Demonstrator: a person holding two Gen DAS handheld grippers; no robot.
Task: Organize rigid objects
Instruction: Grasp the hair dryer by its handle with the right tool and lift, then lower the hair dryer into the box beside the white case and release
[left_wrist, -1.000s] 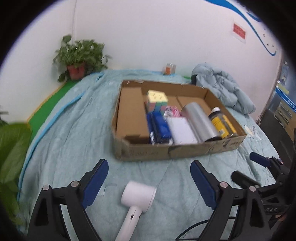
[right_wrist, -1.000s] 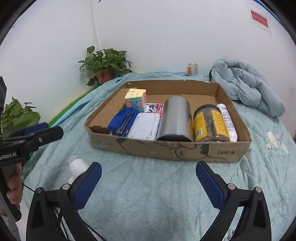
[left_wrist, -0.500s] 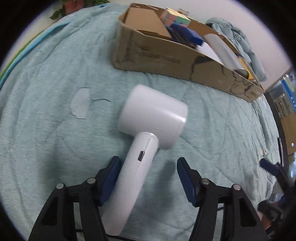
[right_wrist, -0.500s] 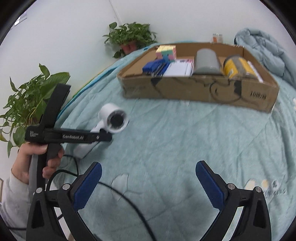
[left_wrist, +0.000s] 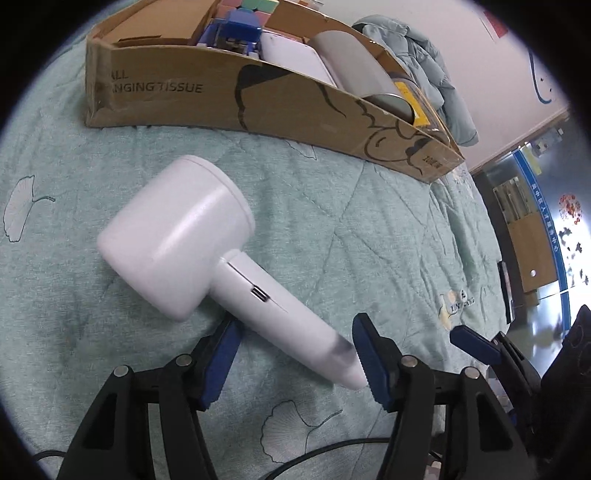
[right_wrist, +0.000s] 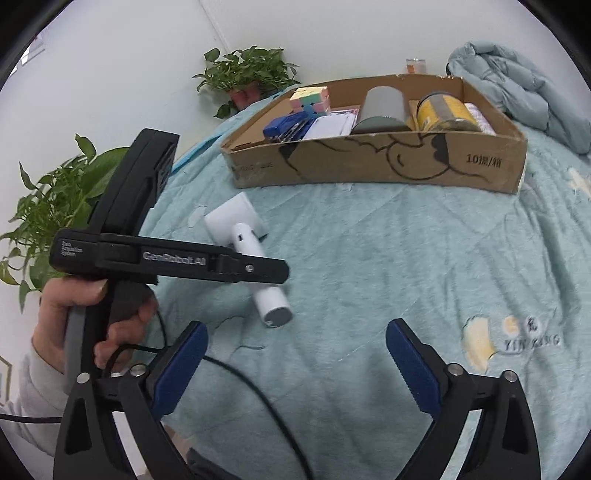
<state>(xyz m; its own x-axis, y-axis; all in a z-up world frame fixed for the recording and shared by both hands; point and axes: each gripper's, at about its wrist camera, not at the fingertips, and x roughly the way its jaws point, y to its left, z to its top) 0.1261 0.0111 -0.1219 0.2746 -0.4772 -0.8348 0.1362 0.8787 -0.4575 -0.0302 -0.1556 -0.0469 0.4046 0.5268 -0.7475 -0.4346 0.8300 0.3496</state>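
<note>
A white hair dryer (left_wrist: 177, 240) lies on the teal quilt in front of the cardboard box (left_wrist: 258, 99). My left gripper (left_wrist: 295, 354) is shut on its handle, which runs slantwise between the blue pads and touches both. In the right wrist view a hand holds the left gripper (right_wrist: 258, 268) over the hair dryer (right_wrist: 231, 219). My right gripper (right_wrist: 295, 354) hovers nearer the camera, its jaws closing with nothing between them. The box (right_wrist: 369, 158) holds a pastel cube (right_wrist: 310, 99), a blue stapler (right_wrist: 286, 125), a grey cylinder (right_wrist: 380, 107) and a yellow jar (right_wrist: 443, 110).
A black cable (right_wrist: 258, 391) trails over the quilt under my right gripper. Potted plants (right_wrist: 247, 74) (right_wrist: 55, 199) stand at the bed's far and left edges. A pale blue jacket (right_wrist: 517, 92) lies bunched behind the box.
The left gripper dropped from above the bed onto the hair dryer and narrowed around its handle; the dryer has turned. The right gripper swung left toward it and narrowed a little.
</note>
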